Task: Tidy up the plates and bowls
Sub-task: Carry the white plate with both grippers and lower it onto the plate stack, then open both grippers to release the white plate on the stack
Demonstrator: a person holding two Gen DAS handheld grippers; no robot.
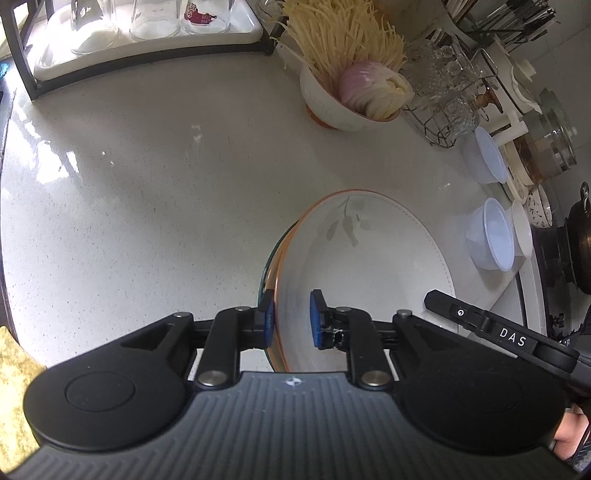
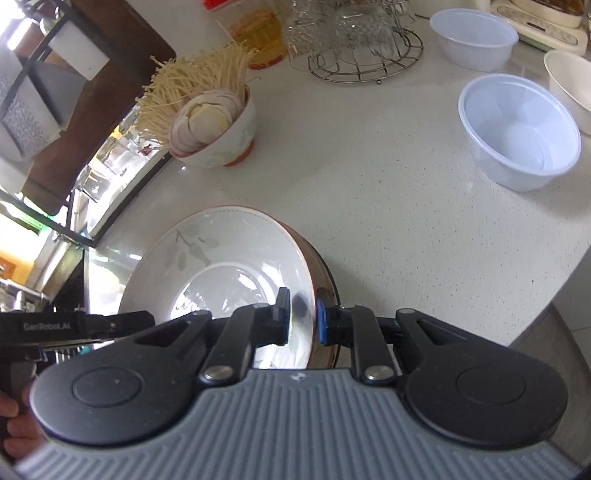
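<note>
A white plate with an orange rim and a grey leaf print (image 1: 369, 251) lies on top of a dark-rimmed dish on the white counter; it also shows in the right wrist view (image 2: 229, 266). My left gripper (image 1: 291, 319) is shut on the plate's near left rim, one blue pad inside and one outside. My right gripper (image 2: 303, 317) is shut on the plate's right rim, together with the dish under it. Two clear plastic bowls (image 2: 517, 136) (image 2: 474, 33) stand farther right. A cream bowl (image 2: 570, 85) is at the right edge.
A patterned bowl of enoki mushrooms and sliced onion (image 1: 351, 92) stands at the back. A wire rack of glassware (image 2: 354, 40) is behind it. A tray with upturned glasses (image 1: 140, 33) sits on a dark shelf at the back left. A dark pot (image 1: 580, 236) is at the right.
</note>
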